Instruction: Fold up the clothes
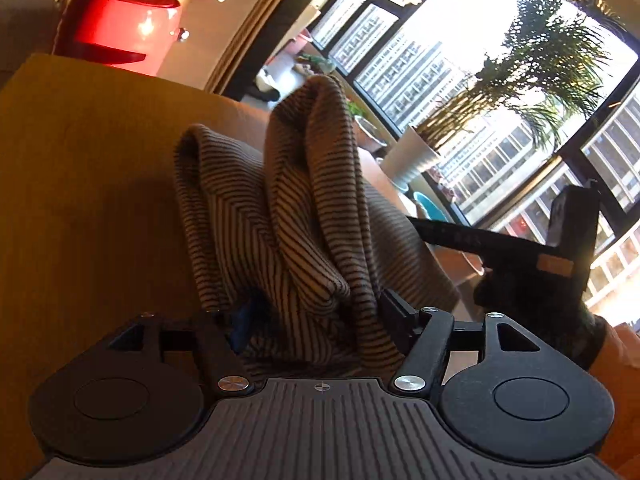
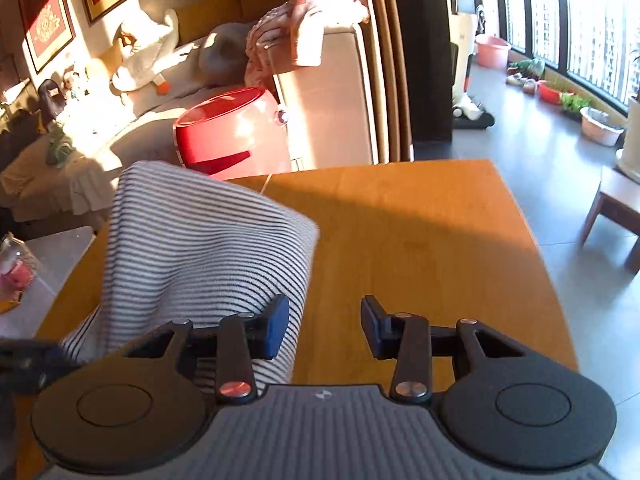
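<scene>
A striped garment (image 1: 304, 208) with thin black and white stripes is bunched and lifted above the wooden table (image 1: 88, 184). My left gripper (image 1: 316, 312) has the bunched cloth between its fingers and holds it up in folds. In the right wrist view the same striped garment (image 2: 200, 248) hangs at the left. My right gripper (image 2: 324, 324) is open, its left finger pad (image 2: 276, 328) lies against the cloth's edge, and nothing sits between its fingers. The right gripper also shows in the left wrist view (image 1: 560, 240), at the right beside the cloth.
A red bucket (image 2: 232, 132) stands beyond the table's far edge, next to a sofa (image 2: 328, 92) with pink clothes (image 2: 304, 24) on its arm. A potted palm (image 1: 520, 80) and large windows stand to the right. A small wooden stool (image 2: 616, 208) is on the floor at right.
</scene>
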Tool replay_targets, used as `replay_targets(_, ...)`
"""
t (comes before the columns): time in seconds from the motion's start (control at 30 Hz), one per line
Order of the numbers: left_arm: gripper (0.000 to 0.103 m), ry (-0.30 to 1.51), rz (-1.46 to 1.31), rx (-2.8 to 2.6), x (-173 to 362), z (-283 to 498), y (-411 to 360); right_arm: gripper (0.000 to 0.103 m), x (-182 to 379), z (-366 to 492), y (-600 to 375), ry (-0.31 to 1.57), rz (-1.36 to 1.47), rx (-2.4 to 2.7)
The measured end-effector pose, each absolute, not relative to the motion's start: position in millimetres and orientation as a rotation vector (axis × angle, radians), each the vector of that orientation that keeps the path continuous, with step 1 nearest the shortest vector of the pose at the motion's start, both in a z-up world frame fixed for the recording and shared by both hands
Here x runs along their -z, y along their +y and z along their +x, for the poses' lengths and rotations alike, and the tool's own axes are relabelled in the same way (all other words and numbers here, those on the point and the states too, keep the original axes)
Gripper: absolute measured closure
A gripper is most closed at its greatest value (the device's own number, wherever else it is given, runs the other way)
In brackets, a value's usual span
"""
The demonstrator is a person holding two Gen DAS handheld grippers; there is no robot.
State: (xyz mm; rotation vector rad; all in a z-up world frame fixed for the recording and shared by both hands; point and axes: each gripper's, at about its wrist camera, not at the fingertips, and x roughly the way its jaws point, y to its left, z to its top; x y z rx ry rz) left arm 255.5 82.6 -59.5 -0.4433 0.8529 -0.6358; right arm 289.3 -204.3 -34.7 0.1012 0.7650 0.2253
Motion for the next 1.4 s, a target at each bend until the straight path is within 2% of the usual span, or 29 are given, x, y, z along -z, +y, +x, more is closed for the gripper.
replay_targets(0.2, 0.029, 0.832, -0.442, 0.663, 66, 257, 64, 0.063, 24, 280, -216, 0.725, 0.094, -0.190)
replay_targets(0.33, 0.036, 0.807, -0.481, 0.635, 59, 255, 81, 0.063, 12, 255, -218, 0.684, 0.112, -0.233)
replay_targets(0.43, 0.036, 0.792, -0.475, 0.604, 58, 252, 89, 0.062, 18, 236, -200, 0.697, 0.073, -0.321)
replay_targets(0.47, 0.036, 0.794, -0.473, 0.597, 59, 251, 91, 0.053, 22, 230, -193, 0.698, 0.043, -0.344)
replay_targets(0.5, 0.041, 0.796, -0.471, 0.590, 60, 251, 92, 0.046, 27, 224, -182, 0.684, -0.028, -0.346)
replay_targets(0.63, 0.063, 0.805, -0.462, 0.563, 64, 249, 97, 0.045, 33, 208, -143, 0.619, -0.286, -0.325)
replay_targets(0.73, 0.070, 0.811, -0.455, 0.543, 67, 248, 102, 0.045, 20, 201, -142, 0.602, -0.279, -0.368)
replay_targets(0.8, 0.070, 0.816, -0.451, 0.529, 70, 247, 104, 0.043, 10, 191, -141, 0.574, -0.268, -0.425)
replay_targets(0.87, 0.071, 0.820, -0.446, 0.516, 72, 246, 107, 0.029, 2, 180, -137, 0.545, -0.274, -0.480)
replay_targets(0.9, 0.071, 0.822, -0.444, 0.509, 73, 245, 108, 0.028, 0, 176, -132, 0.526, -0.295, -0.486)
replay_targets(1.0, 0.071, 0.831, -0.434, 0.499, 76, 247, 104, 0.028, -4, 174, -116, 0.463, -0.324, -0.477)
replay_targets(1.13, 0.071, 0.837, -0.430, 0.490, 77, 248, 104, 0.028, -2, 199, -104, 0.444, -0.209, -0.432)
replay_targets(1.17, 0.071, 0.838, -0.429, 0.486, 77, 248, 104, 0.028, 3, 206, -101, 0.459, -0.205, -0.421)
replay_targets(1.2, 0.080, 0.841, -0.425, 0.472, 78, 249, 105, 0.028, 9, 214, -98, 0.485, -0.211, -0.413)
replay_targets(1.33, 0.080, 0.853, -0.438, 0.478, 82, 250, 106, 0.028, 32, 231, -98, 0.589, -0.235, -0.393)
replay_targets(1.37, 0.080, 0.853, -0.430, 0.486, 82, 249, 104, 0.033, 34, 230, -101, 0.587, -0.238, -0.399)
replay_targets(1.4, 0.080, 0.854, -0.424, 0.497, 82, 249, 101, 0.054, 31, 227, -104, 0.583, -0.236, -0.403)
